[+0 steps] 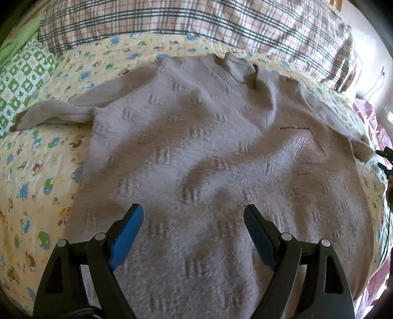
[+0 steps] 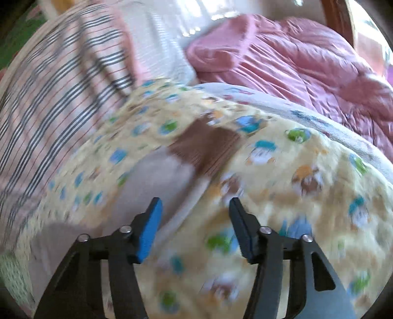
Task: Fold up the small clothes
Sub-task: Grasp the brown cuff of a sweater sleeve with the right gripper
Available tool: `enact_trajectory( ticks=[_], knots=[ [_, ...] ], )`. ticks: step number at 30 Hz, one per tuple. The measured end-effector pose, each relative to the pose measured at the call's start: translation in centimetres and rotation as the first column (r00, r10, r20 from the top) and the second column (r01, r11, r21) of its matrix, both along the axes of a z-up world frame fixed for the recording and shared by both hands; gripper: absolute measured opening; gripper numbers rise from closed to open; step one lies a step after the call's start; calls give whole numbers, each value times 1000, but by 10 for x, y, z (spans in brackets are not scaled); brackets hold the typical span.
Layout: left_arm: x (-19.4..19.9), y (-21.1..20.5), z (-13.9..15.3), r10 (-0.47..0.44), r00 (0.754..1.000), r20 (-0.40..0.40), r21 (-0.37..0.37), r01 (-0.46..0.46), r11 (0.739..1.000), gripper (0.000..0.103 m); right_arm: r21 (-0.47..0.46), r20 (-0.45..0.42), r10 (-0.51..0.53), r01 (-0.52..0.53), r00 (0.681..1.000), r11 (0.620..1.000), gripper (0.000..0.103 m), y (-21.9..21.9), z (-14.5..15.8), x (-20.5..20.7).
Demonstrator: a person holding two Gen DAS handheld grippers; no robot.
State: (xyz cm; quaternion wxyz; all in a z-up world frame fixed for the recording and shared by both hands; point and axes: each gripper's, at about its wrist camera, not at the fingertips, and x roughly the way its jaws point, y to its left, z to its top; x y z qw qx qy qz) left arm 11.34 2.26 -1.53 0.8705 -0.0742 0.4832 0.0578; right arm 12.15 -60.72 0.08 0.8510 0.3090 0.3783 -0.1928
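Sweater [image 1: 208, 147] spread flat, face up, on bed quilt [image 1: 36, 171]; both sleeves out, no fold made. Left tongs [image 1: 194, 218] wide open above hem, empty. Right tongs [image 2: 195, 208] part-open, empty, near brown cuff [image 2: 206, 149]. All folding outstanding.

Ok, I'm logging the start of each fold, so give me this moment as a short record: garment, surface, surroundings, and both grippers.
garment: grey-beige knit sweater, spread front up, neckline away from the left wrist camera
sleeve: one sleeve lies out to the side, brown cuff lying flat
surface: yellow animal-print quilt
surroundings: plaid pillow beyond the neckline; pink bedding to one side
left gripper: open over the sweater body, holding nothing
right gripper: open near the cuff, nothing clamped; view blurred
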Motion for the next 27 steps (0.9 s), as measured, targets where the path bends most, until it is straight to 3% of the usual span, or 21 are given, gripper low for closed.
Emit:
enact_trajectory(
  ticks=[3,4,5,6,11,13,20,27],
  knots=[
    [10,-4,-5,-4,1000,-12,0,4,1000,84,21,12,15,-16,1000,1000,46,-7,-5,16],
    [13,-6,-6,-5,1000,-16,-6,5,1000,84,32,24,30,-31,999,999,36,-8,-5,20],
    [15,-8,-7,-6,1000,-19,-10,5,1000,84,40,28,43,-44,999,998,15,-7,-5,22],
    [18,-9,-8,-6,1000,-19,-19,5,1000,84,42,25,61,-62,998,997,7,-4,-4,26],
    [25,-10,-9,-8,1000,-6,-45,8,999,84,-18,101,187,-186,977,982,7,38,26,28],
    [26,-9,-9,-9,1000,-3,-59,9,998,84,-38,126,275,-273,953,961,7,72,42,28],
    [17,11,-2,19,999,37,-128,-14,992,84,14,230,547,-564,805,825,7,212,69,30],
    [4,43,0,60,997,55,-199,-48,979,84,121,289,739,-789,608,602,7,382,52,41]
  ],
)
